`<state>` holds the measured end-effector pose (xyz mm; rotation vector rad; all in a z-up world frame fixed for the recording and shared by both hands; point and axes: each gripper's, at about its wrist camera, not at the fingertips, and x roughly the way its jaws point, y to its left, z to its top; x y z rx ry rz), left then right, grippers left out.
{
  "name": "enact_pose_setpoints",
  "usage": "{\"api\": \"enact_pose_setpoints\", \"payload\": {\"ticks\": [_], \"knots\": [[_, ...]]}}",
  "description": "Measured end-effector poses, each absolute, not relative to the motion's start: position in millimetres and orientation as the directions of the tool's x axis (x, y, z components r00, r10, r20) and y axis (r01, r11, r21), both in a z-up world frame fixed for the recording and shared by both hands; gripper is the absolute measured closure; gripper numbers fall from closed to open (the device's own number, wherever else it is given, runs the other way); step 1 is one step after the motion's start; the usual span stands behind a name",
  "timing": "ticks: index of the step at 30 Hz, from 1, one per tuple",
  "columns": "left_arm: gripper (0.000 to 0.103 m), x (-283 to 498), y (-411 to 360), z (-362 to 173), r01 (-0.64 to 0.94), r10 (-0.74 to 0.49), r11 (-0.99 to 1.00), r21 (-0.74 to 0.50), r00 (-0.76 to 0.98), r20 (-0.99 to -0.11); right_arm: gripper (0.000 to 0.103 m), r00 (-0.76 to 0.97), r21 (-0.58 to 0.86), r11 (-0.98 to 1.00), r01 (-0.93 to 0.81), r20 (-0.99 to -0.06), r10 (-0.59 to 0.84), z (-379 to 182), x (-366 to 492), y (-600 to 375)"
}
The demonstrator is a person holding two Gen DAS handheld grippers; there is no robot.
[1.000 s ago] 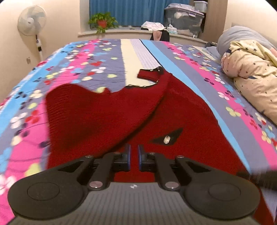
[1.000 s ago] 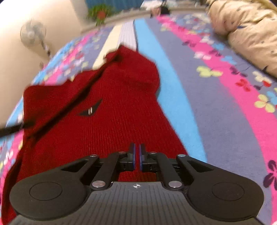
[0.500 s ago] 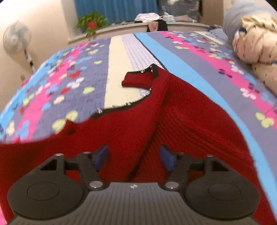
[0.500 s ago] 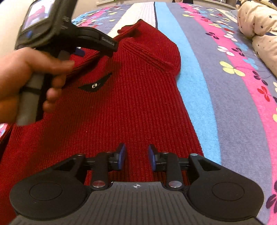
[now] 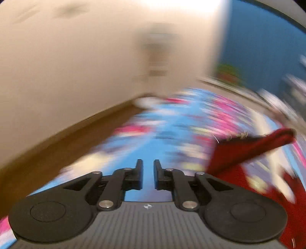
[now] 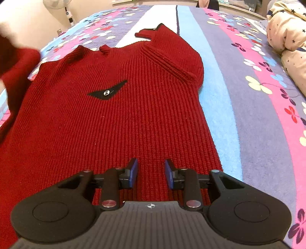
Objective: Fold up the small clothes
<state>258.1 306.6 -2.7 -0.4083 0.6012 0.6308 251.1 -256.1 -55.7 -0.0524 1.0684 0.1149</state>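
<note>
A red knit sweater (image 6: 118, 115) with a black triangular patch (image 6: 108, 92) lies flat on the flowered bedspread (image 6: 258, 118), collar at the far end. Its right sleeve is folded in over the shoulder. My right gripper (image 6: 151, 170) is open and empty just above the sweater's near hem. The left wrist view is badly blurred. My left gripper (image 5: 148, 176) is open with a narrow gap and empty, over the bedspread (image 5: 172, 124). Part of the sweater (image 5: 244, 151) shows at its right.
A cream star-print quilt (image 6: 286, 34) is bunched at the right of the bed. A standing fan (image 6: 67, 7) stands by the wall at the far left. In the left wrist view a beige wall (image 5: 76, 67) and brown floor (image 5: 57, 145) lie beyond the bed's left edge.
Both grippers let go of the sweater. The right opened wider and stayed at the hem. The left swung fast to the left, off the sweater, and its jaws narrowed.
</note>
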Motion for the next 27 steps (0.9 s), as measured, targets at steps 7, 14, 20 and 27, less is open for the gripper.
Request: {"api": "enact_pose_setpoints", "payload": {"ticks": [7,14,20,27], "knots": [[0.062,190.4,357.5,-53.9,-0.721,0.296,0.608,-0.331,0.593,-0.749,0.069,0.493,-0.037,0.991,-0.128,-0.869,0.031,-59.1,249.9,-248.6],[0.035,239.4,341.4,-88.7,-0.57,0.055,0.645,-0.508,0.698,-0.714,0.067,0.519,-0.084,0.987,-0.135,-0.855,-0.002,-63.7,246.9,-240.3],[0.041,251.3,374.8,-128.1,-0.575,0.011,0.545,-0.611,0.733,-0.68,0.065,0.534,-0.095,0.985,-0.141,-0.845,-0.005,-65.1,249.5,-241.5],[0.04,285.5,369.6,-137.4,-0.569,0.07,0.603,-0.56,0.737,-0.673,0.065,0.542,-0.1,0.984,-0.15,-0.841,-0.003,-65.8,250.1,-241.1]]}}
